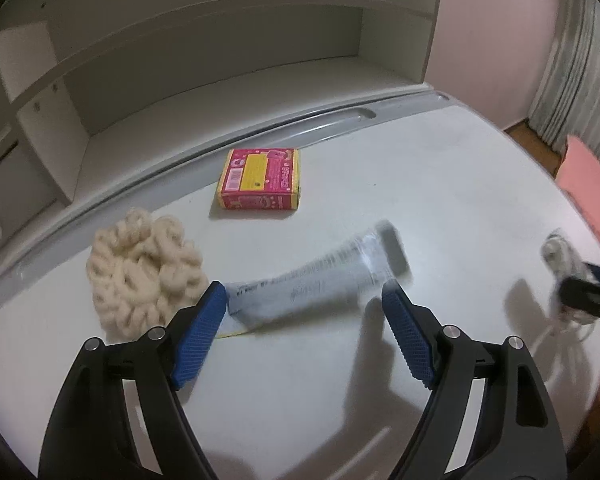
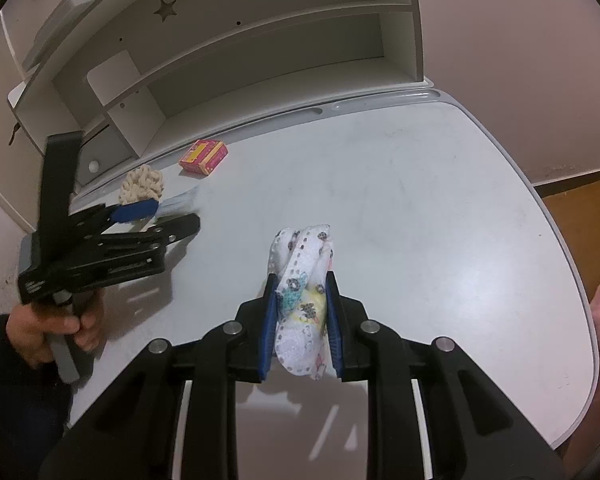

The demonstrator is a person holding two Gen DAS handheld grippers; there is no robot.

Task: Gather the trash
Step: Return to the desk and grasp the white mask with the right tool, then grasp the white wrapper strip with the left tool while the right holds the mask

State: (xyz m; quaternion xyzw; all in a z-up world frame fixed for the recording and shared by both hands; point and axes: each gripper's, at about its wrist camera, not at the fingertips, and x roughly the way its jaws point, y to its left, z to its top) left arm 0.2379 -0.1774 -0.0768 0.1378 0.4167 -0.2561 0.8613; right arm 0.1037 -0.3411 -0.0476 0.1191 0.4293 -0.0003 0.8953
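Left wrist view: the left gripper (image 1: 304, 304) hangs over the white table (image 1: 440, 184) with its blue pads spread wide and nothing between them; a squeezed tube (image 1: 320, 276) lies flat just beyond the fingertips, its crimped end beside the left pad and its blurred cap end pointing away to the right. A cream yarn scrunchie (image 1: 144, 272) sits touching or just beside the tube's crimped end, and a pink and yellow box (image 1: 260, 179) lies farther back, near the raised grey rim (image 1: 332, 118) that runs along the table's far edge in front of the white shelf unit (image 1: 220, 40). The table between the box and the right-hand edge is bare, and in front of the gripper too. At the right border the right gripper (image 1: 580, 292) shows blurred, holding something pale. In the right wrist view, the right gripper (image 2: 300, 292) is closed tight on a patterned wad of paper (image 2: 304, 280), lifted above the table (image 2: 440, 208), which curves round to its right edge beside a strip of wooden floor (image 2: 580, 216). The left gripper (image 2: 140, 216) and the hand (image 2: 56, 328) holding it appear at the left, over the tube (image 2: 180, 202), well apart from the wad.
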